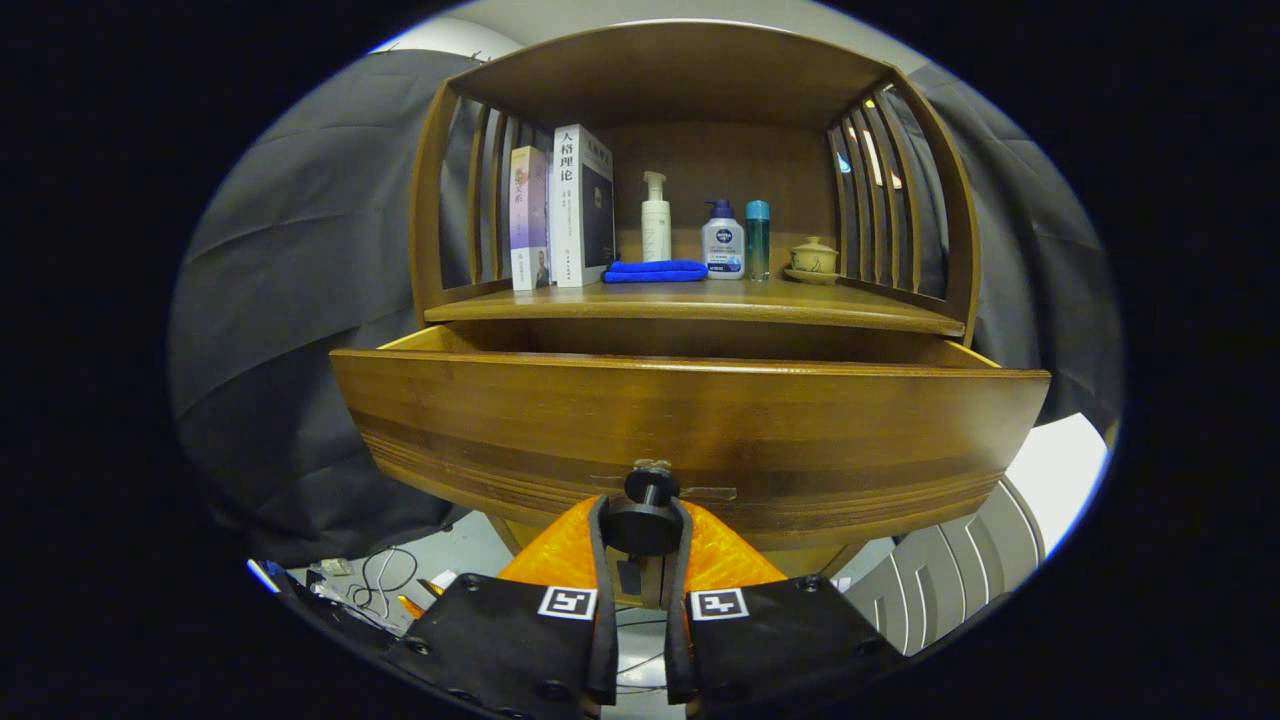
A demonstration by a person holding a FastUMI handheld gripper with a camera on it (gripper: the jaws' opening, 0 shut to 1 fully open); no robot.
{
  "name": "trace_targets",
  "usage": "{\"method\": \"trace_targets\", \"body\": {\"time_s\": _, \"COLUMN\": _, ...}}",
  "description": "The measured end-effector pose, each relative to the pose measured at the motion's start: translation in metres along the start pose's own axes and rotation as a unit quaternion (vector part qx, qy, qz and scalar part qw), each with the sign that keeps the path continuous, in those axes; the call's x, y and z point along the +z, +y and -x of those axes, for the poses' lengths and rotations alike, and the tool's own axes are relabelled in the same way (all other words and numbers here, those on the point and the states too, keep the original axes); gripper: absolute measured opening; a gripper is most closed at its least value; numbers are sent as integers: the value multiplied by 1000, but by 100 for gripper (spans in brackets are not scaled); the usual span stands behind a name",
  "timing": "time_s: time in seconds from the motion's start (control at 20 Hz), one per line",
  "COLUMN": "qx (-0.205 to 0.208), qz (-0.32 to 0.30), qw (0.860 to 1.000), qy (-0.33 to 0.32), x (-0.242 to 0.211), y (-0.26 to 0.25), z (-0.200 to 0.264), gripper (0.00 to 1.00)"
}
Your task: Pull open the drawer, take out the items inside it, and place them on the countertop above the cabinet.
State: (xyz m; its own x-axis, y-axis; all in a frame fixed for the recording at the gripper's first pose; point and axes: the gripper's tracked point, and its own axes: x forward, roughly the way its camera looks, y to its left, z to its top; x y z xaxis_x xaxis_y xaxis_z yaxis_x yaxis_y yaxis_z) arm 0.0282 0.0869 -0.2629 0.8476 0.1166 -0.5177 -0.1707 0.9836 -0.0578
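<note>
Black cloth wall (300,330) hangs behind the furniture. Grey floor (455,560) carries loose cables (385,580). White slatted object (940,580) stands lower right.

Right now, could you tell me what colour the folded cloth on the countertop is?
Blue; the folded cloth shows best in the gripper view.

2 books (560,210), 3 bottles (722,238), 1 cloth (655,271), perhaps 1 teacup (813,259), 1 drawer (690,430).

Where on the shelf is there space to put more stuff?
The gripper is shut on the drawer knob. Bare wood lies along the countertop front edge, ahead of everything. The back row is crowded: books, blue cloth, bottles, teacup.
</note>
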Motion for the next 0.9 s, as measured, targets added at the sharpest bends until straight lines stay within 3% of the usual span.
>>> {"method": "trace_targets", "body": {"time_s": 0.75, "qx": 33, "qz": 26, "qw": 999, "qy": 4, "x": -40, "y": 12, "z": 67, "gripper": 20}}
{"method": "trace_targets", "body": {"time_s": 0.8, "qx": 35, "qz": 25, "qw": 999, "qy": 2, "x": -42, "y": 12, "z": 66, "gripper": 21}}
{"method": "trace_targets", "body": {"time_s": 0.9, "qx": 41, "qz": 20, "qw": 999, "qy": -4, "x": -40, "y": 14, "z": 68, "gripper": 34}}
